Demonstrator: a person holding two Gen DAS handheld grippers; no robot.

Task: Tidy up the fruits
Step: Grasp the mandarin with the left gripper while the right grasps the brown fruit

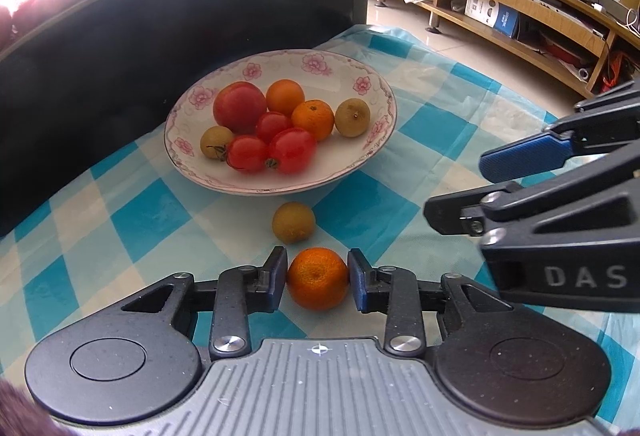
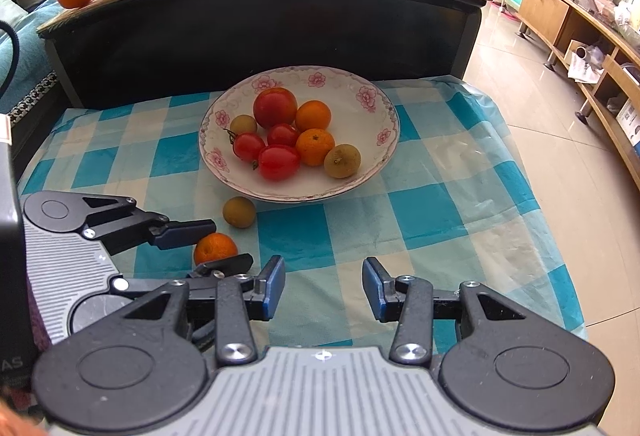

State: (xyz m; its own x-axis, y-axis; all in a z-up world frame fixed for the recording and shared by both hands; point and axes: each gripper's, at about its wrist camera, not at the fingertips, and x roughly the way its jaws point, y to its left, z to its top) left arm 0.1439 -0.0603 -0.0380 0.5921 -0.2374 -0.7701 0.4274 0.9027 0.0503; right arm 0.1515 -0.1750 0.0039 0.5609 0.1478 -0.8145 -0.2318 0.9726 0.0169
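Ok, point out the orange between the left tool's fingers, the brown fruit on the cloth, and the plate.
orange (image 1: 317,278), left wrist view, middle of its peel
brown fruit (image 1: 293,222), left wrist view, its centre
plate (image 2: 352,84), right wrist view, bare far rim

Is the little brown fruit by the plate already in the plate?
No, that brown fruit lies on the checked cloth just outside the plate rim, beyond the orange between the left gripper fingers.
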